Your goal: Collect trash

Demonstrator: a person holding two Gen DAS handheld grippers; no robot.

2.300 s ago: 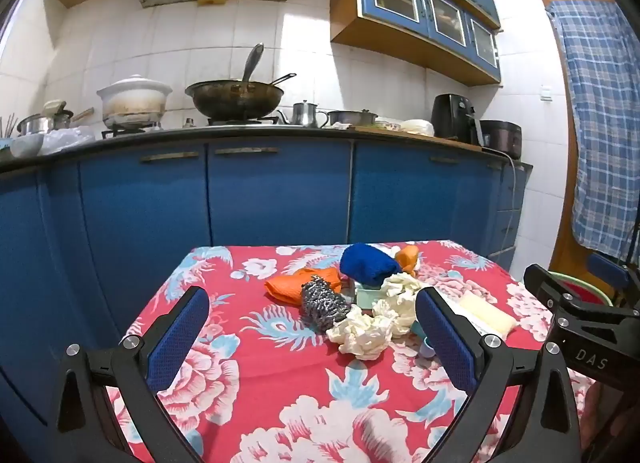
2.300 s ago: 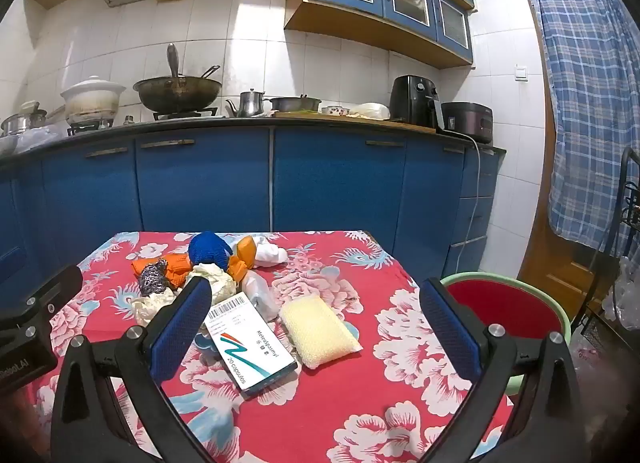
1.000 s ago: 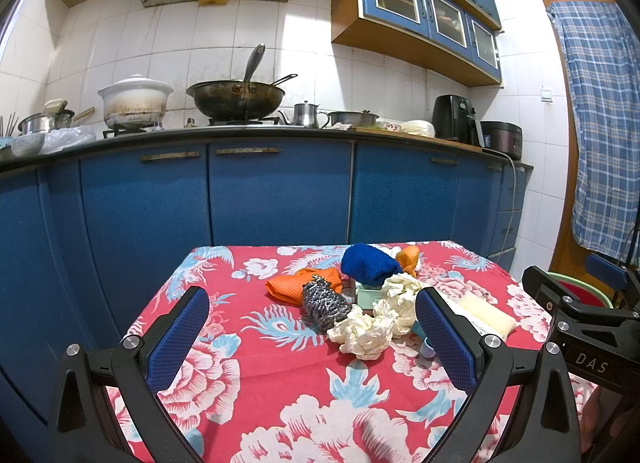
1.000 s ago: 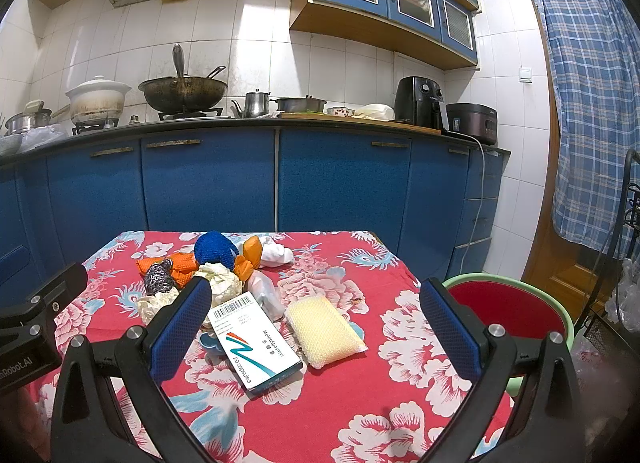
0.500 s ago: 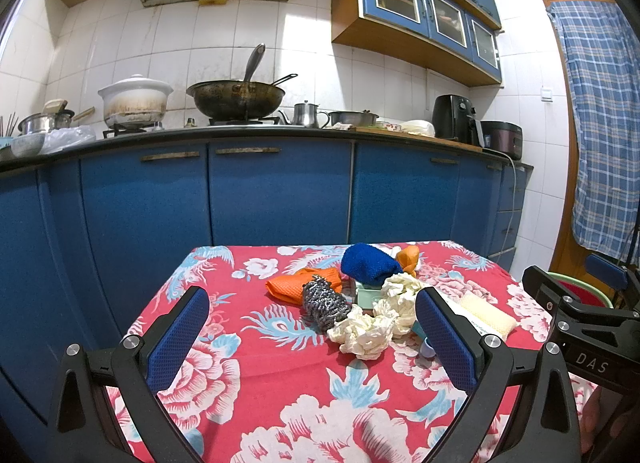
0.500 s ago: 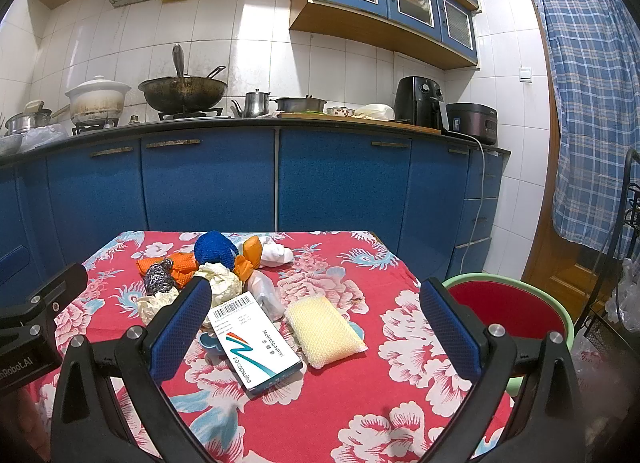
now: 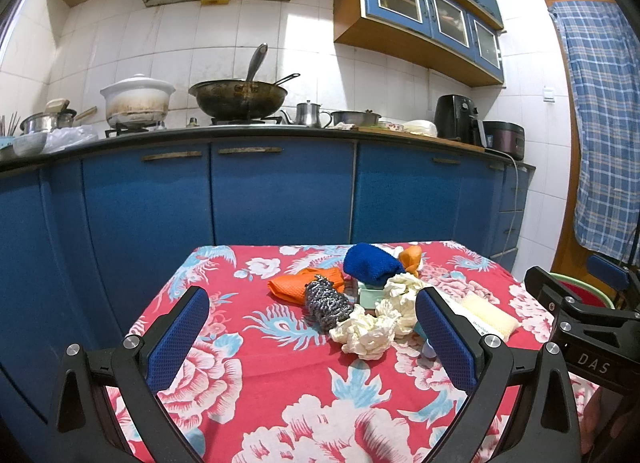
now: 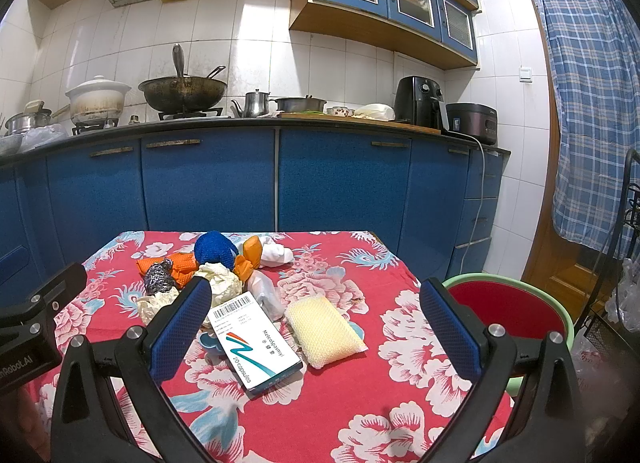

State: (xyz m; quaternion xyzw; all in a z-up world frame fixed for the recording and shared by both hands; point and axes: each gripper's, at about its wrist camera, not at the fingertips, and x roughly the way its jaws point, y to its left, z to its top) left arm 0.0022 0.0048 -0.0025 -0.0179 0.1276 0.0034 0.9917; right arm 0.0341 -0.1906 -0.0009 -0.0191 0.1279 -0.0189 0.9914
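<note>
A heap of trash lies mid-table on a red floral tablecloth [image 7: 248, 347]: crumpled white paper [image 7: 366, 333], a steel scourer [image 7: 326, 301], an orange cloth [image 7: 298, 285], a blue cloth ball [image 7: 370, 263]. In the right wrist view a medicine box [image 8: 254, 337] and a yellow sponge [image 8: 324, 329] lie nearest, beside a white plastic bag [image 8: 266, 295]. My left gripper [image 7: 312, 337] hovers open in front of the heap, holding nothing. My right gripper [image 8: 316, 333] is open too, above the box and sponge. A red bin with a green rim [image 8: 508, 303] stands off the table's right edge.
Blue kitchen cabinets [image 7: 280, 199] run behind the table, with a wok [image 7: 238, 97], pots and appliances on the counter. A checked curtain [image 8: 592, 103] hangs at the right by a wooden door. A wire rack [image 8: 624, 263] stands at the far right.
</note>
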